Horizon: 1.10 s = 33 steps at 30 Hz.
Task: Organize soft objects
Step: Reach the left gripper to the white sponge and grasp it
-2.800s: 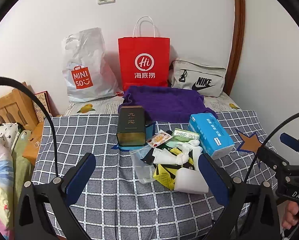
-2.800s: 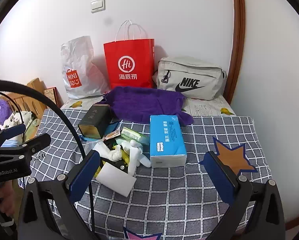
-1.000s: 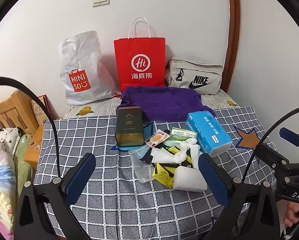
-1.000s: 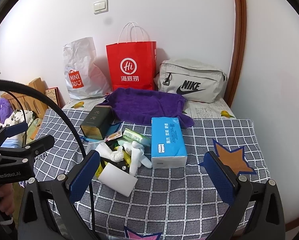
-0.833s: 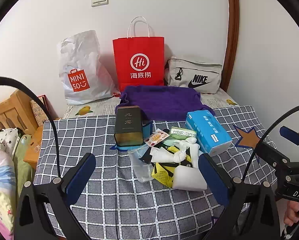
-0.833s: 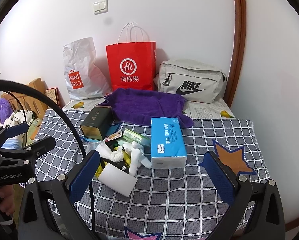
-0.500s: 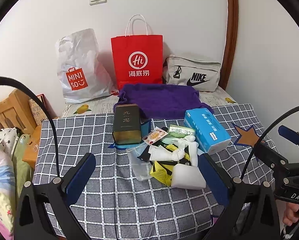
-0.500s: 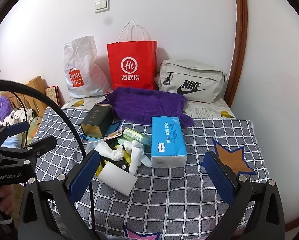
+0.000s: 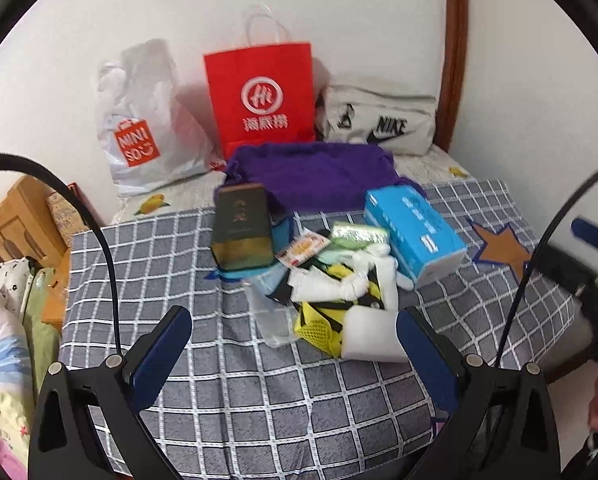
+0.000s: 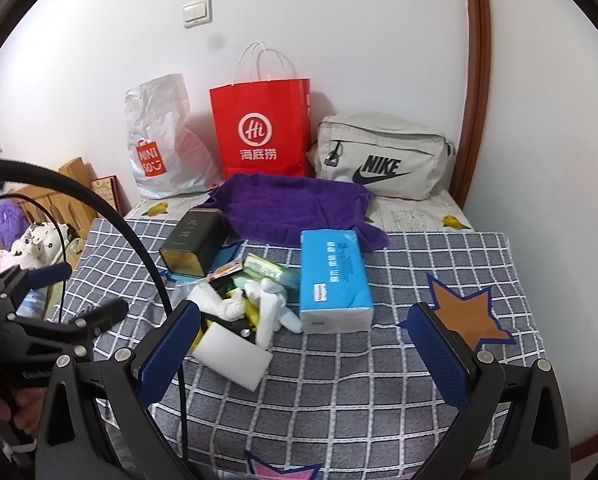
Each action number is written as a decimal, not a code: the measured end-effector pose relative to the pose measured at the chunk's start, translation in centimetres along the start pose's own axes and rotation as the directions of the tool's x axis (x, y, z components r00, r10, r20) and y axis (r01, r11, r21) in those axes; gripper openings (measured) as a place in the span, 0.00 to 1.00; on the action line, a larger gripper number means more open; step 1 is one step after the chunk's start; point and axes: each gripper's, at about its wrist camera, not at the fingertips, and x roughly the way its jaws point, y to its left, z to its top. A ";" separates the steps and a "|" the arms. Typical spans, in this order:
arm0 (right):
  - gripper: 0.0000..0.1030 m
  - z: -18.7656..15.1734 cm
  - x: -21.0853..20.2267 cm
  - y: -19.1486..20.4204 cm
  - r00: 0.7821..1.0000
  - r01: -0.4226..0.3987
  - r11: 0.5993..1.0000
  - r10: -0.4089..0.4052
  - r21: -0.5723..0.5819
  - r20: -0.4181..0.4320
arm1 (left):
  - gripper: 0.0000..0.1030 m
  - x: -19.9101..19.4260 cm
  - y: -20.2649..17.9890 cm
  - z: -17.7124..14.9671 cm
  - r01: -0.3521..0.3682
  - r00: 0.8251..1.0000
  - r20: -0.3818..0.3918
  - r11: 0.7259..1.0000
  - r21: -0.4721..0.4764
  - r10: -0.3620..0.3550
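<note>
Left claw: your left claw (image 9: 295, 344) hangs low in the frame with its blue pads spread wide, nothing between them.
Miniso bag: the white plastic bag (image 9: 145, 120) leans on the wall at upper left of the left view.
Tin: a dark green tin (image 9: 241, 232) lies on the checked cloth (image 9: 227, 392), left of centre.
Red bag: the red paper bag (image 9: 261, 96) stands upright at top centre against the wall.
Towel: the purple towel (image 10: 291, 208) lies crumpled just below the red bag, its corner touching the tissue pack.
Soft pile: white socks (image 10: 227, 304), yellow mesh (image 9: 317, 328) and a white sponge block (image 10: 233, 354) are heaped in mid-frame, right of the tin.
Tissue pack: the blue pack (image 10: 333, 280) lies flat just right of the heap.
Nike pouch: the grey pouch (image 10: 383, 156) sits at upper right against the wall.
Right claw: your right claw (image 10: 307, 350) is spread open and empty, low in the frame, above the cloth.
</note>
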 end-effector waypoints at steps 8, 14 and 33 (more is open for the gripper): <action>0.99 -0.2 0.3 -2.5 0.997 0.072 0.997 -0.072 0.029 0.006 | 1.00 4.6 -2.9 -1.1 0.071 0.994 -0.091 0.996 0.048 -0.067; 0.99 -0.6 1.5 -4.8 0.995 0.096 0.993 -0.095 0.071 -0.017 | 1.00 7.7 -5.5 -2.0 0.108 0.985 -0.145 0.990 0.086 -0.094; 0.99 -2.6 6.4 -8.5 0.985 0.130 0.984 -0.114 0.120 -0.129 | 0.78 12.9 -9.1 -3.3 0.017 0.979 -0.201 0.968 0.249 0.035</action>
